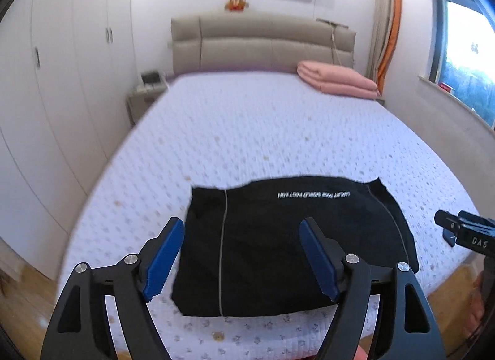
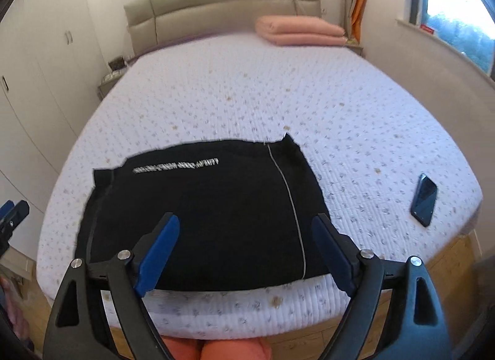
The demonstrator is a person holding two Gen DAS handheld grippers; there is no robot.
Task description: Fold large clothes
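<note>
Meanwhile the folded black garment (image 1: 278,245) is lying by the bed's (image 1: 247,131) near edge, both the left gripper (image 1: 241,254) and right gripper (image 2: 244,251) hovering spread wide, grasping nothing

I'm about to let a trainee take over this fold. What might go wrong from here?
1. The black garment lies close to the foot edge of the bed; a tug toward the person may slide it off.
2. A phone lies on the bed right of the garment; a sweep by the right gripper might knock it off.
3. Both the left gripper and the right have open jaws above the cloth, so a shallow pinch may catch one layer only.
</note>
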